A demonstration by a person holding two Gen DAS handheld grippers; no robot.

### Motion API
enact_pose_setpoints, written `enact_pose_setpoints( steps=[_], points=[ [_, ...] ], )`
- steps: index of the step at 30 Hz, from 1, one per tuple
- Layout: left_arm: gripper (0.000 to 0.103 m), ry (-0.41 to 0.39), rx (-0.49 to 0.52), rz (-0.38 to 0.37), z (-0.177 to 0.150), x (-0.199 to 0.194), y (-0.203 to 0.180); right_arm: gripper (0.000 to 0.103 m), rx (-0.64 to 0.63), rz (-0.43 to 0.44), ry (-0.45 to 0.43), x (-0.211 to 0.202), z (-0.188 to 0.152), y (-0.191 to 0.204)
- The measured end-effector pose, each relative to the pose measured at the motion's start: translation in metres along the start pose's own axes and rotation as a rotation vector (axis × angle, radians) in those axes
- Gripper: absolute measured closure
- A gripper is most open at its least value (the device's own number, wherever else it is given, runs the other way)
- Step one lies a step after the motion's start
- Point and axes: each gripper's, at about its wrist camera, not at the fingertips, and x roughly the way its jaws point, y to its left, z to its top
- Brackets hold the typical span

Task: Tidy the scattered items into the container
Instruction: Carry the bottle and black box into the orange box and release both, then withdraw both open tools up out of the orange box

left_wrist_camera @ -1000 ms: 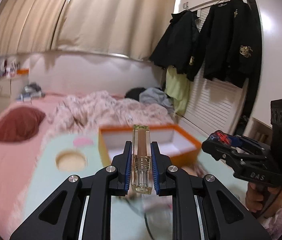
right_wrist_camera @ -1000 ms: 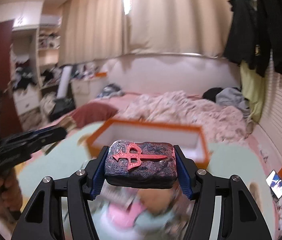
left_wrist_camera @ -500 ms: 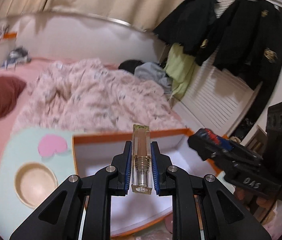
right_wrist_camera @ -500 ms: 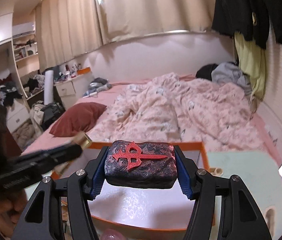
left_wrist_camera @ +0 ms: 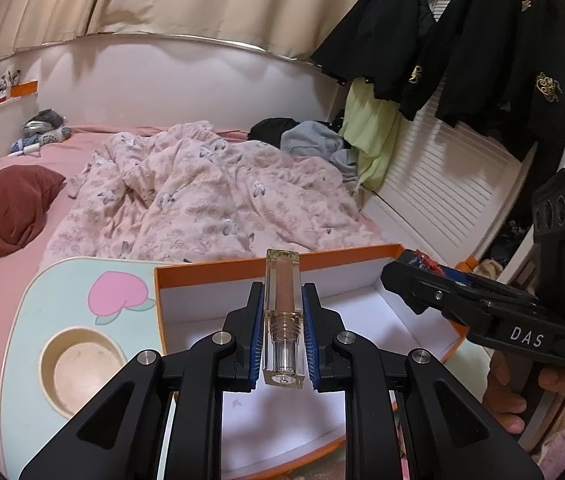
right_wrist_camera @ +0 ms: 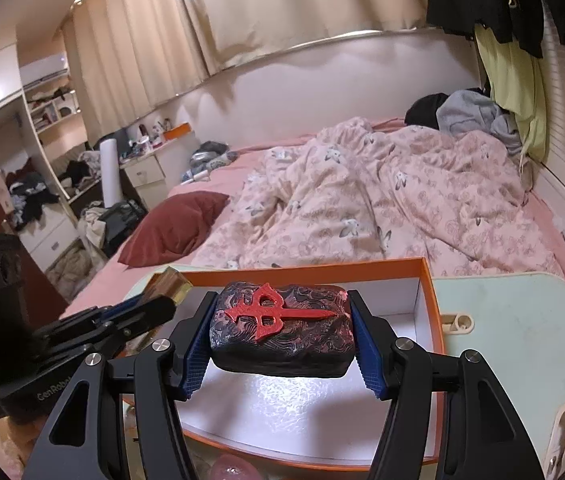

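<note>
Both grippers hang over the orange box (left_wrist_camera: 274, 266), which sits on the pale green tabletop (left_wrist_camera: 62, 280) at the foot of the bed (right_wrist_camera: 402, 200).

The left gripper (left_wrist_camera: 282, 336) is clamped on a clear lip gloss tube (left_wrist_camera: 282, 312). The tube lies lengthwise between the blue pads, its gold-tinted end pointing out past the fingertips toward the far wall of the box, and it is held in the air above the white floor of the box.

The right gripper (right_wrist_camera: 280, 344) is clamped on a dark block with a red sword emblem (right_wrist_camera: 282, 328). The block sits crosswise between the blue pads (right_wrist_camera: 366, 348), emblem facing up, also raised over the inside of the box. In that view the left gripper shows at the left edge, the tube's tip reaching just over the box's near-left corner.

On the tabletop beside the box there is a round cup hollow (left_wrist_camera: 82, 368) and a pink peach picture (left_wrist_camera: 118, 294). A rumpled pink quilt (left_wrist_camera: 210, 192) and a dark red pillow (left_wrist_camera: 6, 208) lie on the bed beyond. Black jackets (left_wrist_camera: 482, 48) hang on the wall to the right.
</note>
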Motion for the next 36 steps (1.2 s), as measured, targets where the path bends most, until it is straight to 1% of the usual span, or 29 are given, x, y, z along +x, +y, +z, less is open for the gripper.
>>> enact_pose_setpoints(
  steps=[1, 2, 3, 4, 8, 9, 10, 11, 12, 14, 15, 16, 17, 18, 20, 22, 23, 24, 26, 27, 31, 34, 36],
  points=[
    [0.078, 0.005, -0.008, 0.016, 0.0, 0.002, 0.002, 0.04, 0.003, 0.005, 0.015, 0.004, 0.0, -0.001],
    [0.063, 0.017, -0.022, 0.037, 0.0, 0.005, 0.004, 0.037, 0.012, 0.014, 0.033, 0.007, -0.001, -0.002],
    [0.055, 0.026, -0.035, 0.046, 0.0, 0.007, 0.006, 0.033, 0.03, 0.021, 0.043, 0.01, -0.002, -0.004],
    [0.042, 0.027, -0.045, 0.044, -0.001, 0.007, 0.008, 0.031, 0.048, 0.025, 0.044, 0.011, -0.003, -0.006],
    [0.041, -0.014, -0.058, 0.023, -0.002, -0.004, 0.012, 0.03, 0.091, 0.044, 0.003, -0.002, -0.003, -0.015],
    [0.041, -0.028, -0.059, 0.028, -0.001, -0.007, 0.013, 0.03, 0.096, 0.04, -0.013, -0.007, -0.001, -0.017],
    [0.041, -0.046, -0.066, 0.043, -0.001, -0.012, 0.015, 0.028, 0.102, 0.027, -0.036, -0.013, 0.001, -0.02],
    [0.041, -0.069, -0.075, 0.068, 0.0, -0.016, 0.019, 0.025, 0.108, 0.009, -0.057, -0.02, 0.003, -0.023],
    [0.04, -0.084, -0.082, 0.093, 0.0, -0.019, 0.022, 0.021, 0.117, -0.026, -0.079, -0.026, 0.004, -0.028],
    [0.034, -0.096, -0.106, 0.148, 0.002, -0.021, 0.03, 0.021, 0.142, -0.125, -0.126, -0.039, 0.006, -0.039],
    [0.034, -0.088, -0.133, 0.163, 0.002, -0.02, 0.036, 0.02, 0.152, -0.163, -0.132, -0.042, 0.007, -0.043],
    [0.034, -0.072, -0.158, 0.157, 0.002, -0.018, 0.041, 0.02, 0.165, -0.199, -0.127, -0.044, 0.007, -0.048],
    [0.034, -0.051, -0.186, 0.135, 0.002, -0.015, 0.047, 0.02, 0.18, -0.22, -0.116, -0.043, 0.007, -0.053],
    [0.034, -0.012, -0.221, 0.095, 0.0, -0.009, 0.054, 0.02, 0.202, -0.228, -0.095, -0.04, 0.005, -0.058],
    [0.034, 0.074, -0.276, 0.016, -0.004, 0.005, 0.06, 0.02, 0.254, -0.211, -0.038, -0.03, 0.0, -0.066],
    [0.034, 0.144, -0.302, -0.028, -0.01, 0.016, 0.061, 0.02, 0.273, -0.128, 0.064, -0.012, -0.005, -0.065],
    [0.033, 0.159, -0.297, -0.022, -0.012, 0.018, 0.059, 0.02, 0.272, -0.062, 0.114, -0.003, -0.008, -0.061],
    [0.033, 0.168, -0.279, -0.007, -0.012, 0.021, 0.055, 0.014, 0.266, -0.047, 0.138, 0.001, -0.009, -0.057],
    [0.032, 0.166, -0.262, 0.02, -0.009, 0.023, 0.053, 0.007, 0.244, -0.054, 0.126, 0.003, -0.012, -0.047],
    [0.032, 0.16, -0.271, 0.028, -0.008, 0.024, 0.054, 0.004, 0.236, -0.053, 0.12, 0.004, -0.013, -0.043],
    [0.032, 0.137, -0.315, 0.074, -0.006, 0.024, 0.062, 0.004, 0.196, -0.032, 0.12, 0.011, -0.014, -0.03],
    [0.032, 0.132, -0.332, 0.063, -0.007, 0.025, 0.068, 0.004, 0.212, -0.025, 0.1, 0.016, -0.013, -0.033],
    [0.032, 0.131, -0.316, 0.068, -0.006, 0.026, 0.065, 0.004, 0.235, -0.015, 0.087, 0.018, -0.01, -0.04]
  ],
)
